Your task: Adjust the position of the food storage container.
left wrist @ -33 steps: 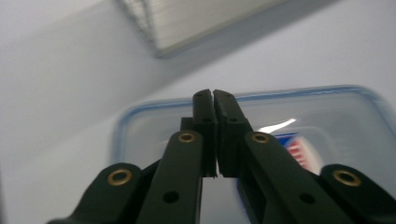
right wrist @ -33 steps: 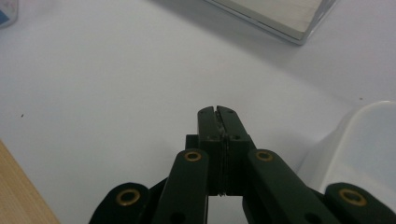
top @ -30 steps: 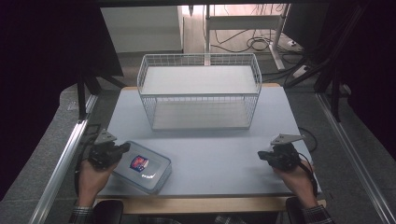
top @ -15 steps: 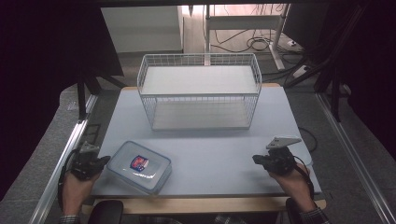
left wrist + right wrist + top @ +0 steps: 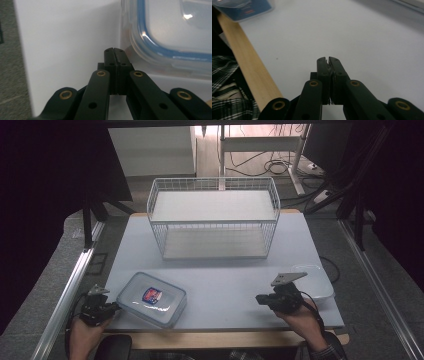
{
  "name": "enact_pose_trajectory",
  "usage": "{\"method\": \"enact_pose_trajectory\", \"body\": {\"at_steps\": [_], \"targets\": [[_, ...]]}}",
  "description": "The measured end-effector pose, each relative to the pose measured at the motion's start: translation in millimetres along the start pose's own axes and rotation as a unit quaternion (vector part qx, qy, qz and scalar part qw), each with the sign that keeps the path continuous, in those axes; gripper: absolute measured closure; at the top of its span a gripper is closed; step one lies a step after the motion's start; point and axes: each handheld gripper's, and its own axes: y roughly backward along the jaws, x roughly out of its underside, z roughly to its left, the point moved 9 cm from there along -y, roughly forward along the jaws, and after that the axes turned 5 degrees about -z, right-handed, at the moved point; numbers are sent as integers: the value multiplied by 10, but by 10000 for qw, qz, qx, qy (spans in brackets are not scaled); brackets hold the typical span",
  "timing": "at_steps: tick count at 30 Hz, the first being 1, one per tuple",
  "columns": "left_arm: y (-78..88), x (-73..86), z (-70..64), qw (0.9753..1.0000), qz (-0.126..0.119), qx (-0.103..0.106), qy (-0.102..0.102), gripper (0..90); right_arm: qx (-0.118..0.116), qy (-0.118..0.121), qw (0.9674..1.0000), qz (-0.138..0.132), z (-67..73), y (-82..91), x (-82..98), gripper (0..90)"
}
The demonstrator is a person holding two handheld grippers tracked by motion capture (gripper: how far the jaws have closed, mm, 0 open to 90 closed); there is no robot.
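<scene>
Clear plastic, rectangular and snap-lidded, with a blue sealing ring and a red-and-blue label on top, the food container [image 5: 151, 298] lies flat near the front left corner of the pale grey table top [image 5: 220, 275], turned slightly askew to the table's edge. The left gripper [image 5: 114, 307] sits low at that corner, just beside the container's left end, its two black jaws pressed together with nothing between them; in the left gripper view the closed tips point at the table surface right next to the container's rounded corner [image 5: 160, 47], and I cannot tell whether they touch it. The right gripper [image 5: 260, 298] hovers over the front right part of the table, well apart from the container, its jaws likewise closed on nothing. A second clear lid or shallow tray [image 5: 315, 281] lies behind the right hand. A white wire basket shelf [image 5: 214, 217] stands at the table's far middle.
</scene>
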Motion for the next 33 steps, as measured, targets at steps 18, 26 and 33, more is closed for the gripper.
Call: {"method": "enact_pose_trajectory", "body": {"at_steps": [18, 26, 33], "targets": [[-288, -277, -853, 9946, 100, 883, -536, 900, -893, 116, 9956, 264, 539, -321, 35, 877], [-394, -349, -1147, 9906, 161, 1137, -743, 900, -1084, 278, 9926, 469, 700, -407, 91, 877], [-455, -410, -1336, 9881, 161, 1189, -967, 900, -886, 340, 9939, 563, 686, -403, 136, 875]]}}
